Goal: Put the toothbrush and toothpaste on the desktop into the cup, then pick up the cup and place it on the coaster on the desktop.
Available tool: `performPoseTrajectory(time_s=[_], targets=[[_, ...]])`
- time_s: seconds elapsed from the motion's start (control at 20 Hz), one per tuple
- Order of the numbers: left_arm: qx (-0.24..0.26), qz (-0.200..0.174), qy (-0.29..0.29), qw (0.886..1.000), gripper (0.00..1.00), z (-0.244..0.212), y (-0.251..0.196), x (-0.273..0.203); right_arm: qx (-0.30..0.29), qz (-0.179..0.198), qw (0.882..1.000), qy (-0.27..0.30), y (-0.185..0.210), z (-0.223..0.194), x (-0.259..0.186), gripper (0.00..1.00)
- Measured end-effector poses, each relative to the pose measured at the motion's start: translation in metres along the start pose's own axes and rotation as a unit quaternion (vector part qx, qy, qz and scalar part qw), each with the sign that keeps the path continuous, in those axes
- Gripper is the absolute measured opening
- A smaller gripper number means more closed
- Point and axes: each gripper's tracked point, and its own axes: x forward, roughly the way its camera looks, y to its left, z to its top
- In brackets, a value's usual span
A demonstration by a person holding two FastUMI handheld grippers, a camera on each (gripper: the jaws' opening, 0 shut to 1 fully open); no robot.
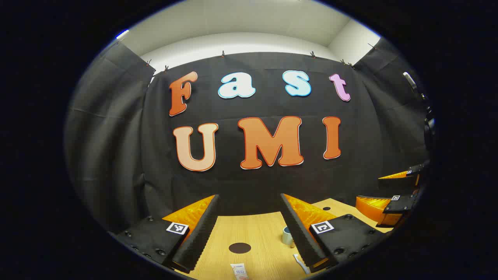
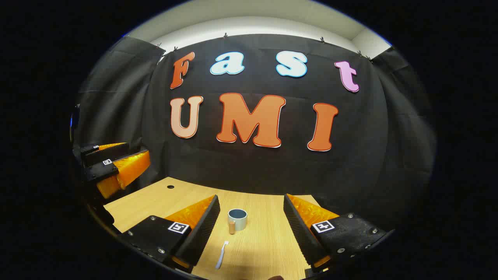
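My left gripper (image 1: pixel 249 198) is held open above the wooden desktop (image 1: pixel 256 227). Between its fingers lie a dark round coaster (image 1: pixel 239 247) and, nearer, a white toothpaste tube (image 1: pixel 239 271). A pale cup (image 1: pixel 287 235) stands half hidden behind the right finger, and a white toothbrush (image 1: pixel 300 263) lies just below it. In the right gripper view, the grey-blue cup (image 2: pixel 237 219) with a wooden handle stands upright between the fingers of my open right gripper (image 2: pixel 251 197). The toothbrush (image 2: pixel 221 254) lies in front of the cup. Neither gripper holds anything.
The right gripper (image 1: pixel 369 189) hangs at the right edge of the left gripper view, above the table. My left gripper (image 2: pixel 134 152) appears at the far left of the right gripper view. A small dark hole (image 2: pixel 170 187) marks the table's back corner. Black cloth closes the back.
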Motion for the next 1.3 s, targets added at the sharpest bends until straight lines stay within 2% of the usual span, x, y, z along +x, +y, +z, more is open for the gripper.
performPoseTrajectory(time_s=[0.8, 1.3], targets=[[0.006, 0.01, 0.0, 1.0, 0.99, -0.002, 0.015, -0.004, -0.016, 0.026, 0.999, 0.036, 0.025, -0.014, 0.006, 0.99], [0.012, -0.006, 0.013, 1.0, 0.99, -0.017, 0.038, 0.008, -0.017, 0.013, 0.995, 0.095, 0.043, -0.041, 0.022, 0.99]])
